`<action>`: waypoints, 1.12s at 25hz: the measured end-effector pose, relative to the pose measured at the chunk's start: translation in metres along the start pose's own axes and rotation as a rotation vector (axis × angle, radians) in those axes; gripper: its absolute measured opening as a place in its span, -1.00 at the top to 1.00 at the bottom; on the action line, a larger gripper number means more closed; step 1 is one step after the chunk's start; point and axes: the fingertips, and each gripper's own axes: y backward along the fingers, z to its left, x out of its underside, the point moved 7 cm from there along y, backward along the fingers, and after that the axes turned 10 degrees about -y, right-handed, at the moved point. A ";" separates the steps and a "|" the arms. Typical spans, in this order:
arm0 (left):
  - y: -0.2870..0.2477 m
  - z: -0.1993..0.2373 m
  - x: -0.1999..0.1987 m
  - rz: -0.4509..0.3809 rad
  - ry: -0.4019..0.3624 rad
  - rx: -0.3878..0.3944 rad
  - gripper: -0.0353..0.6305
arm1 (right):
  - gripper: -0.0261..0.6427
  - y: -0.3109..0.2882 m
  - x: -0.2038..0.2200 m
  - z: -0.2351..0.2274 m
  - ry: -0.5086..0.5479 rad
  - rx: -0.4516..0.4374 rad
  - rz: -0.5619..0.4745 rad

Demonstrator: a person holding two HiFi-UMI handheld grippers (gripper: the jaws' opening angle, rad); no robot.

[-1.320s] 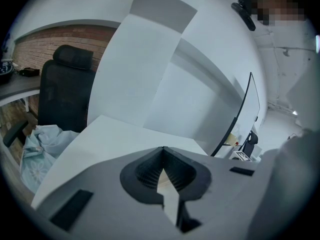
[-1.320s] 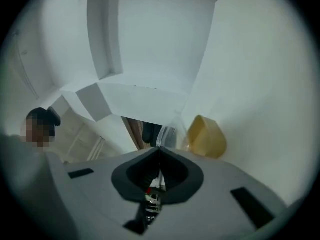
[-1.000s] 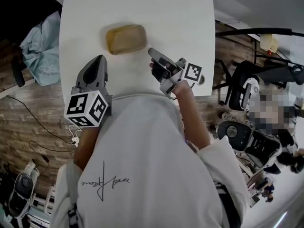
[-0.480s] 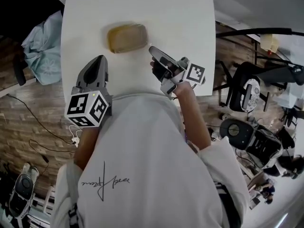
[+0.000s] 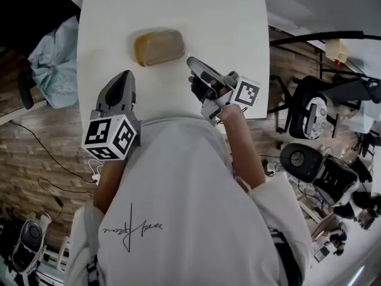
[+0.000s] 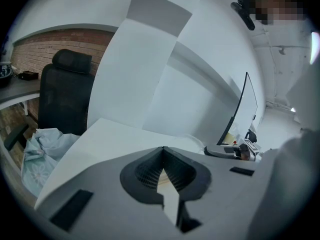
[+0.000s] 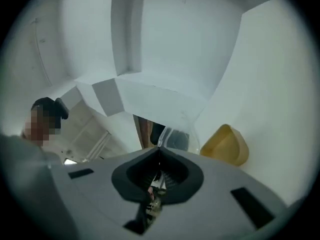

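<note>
The left gripper (image 5: 123, 75) is held over the near part of the white counter (image 5: 226, 22), its jaws pressed together on nothing. The right gripper (image 5: 191, 62) beside it also has its jaws closed and empty. The yellow tub (image 5: 158, 46) lies farther along the counter, beyond and between both tips. It is nearer the right jaws and touches neither.

White table (image 5: 226, 16) on a wood-plank floor (image 5: 53, 142); black office chair (image 6: 65, 99) before a brick wall (image 6: 55, 39).
</note>
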 end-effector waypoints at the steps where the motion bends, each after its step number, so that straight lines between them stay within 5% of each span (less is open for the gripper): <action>1: 0.000 -0.001 0.000 0.000 -0.001 0.001 0.87 | 0.89 0.000 0.000 0.002 0.008 0.000 0.000; 28: 0.013 -0.006 -0.009 -0.025 -0.010 0.008 0.87 | 0.89 0.001 0.004 0.047 0.218 0.033 0.054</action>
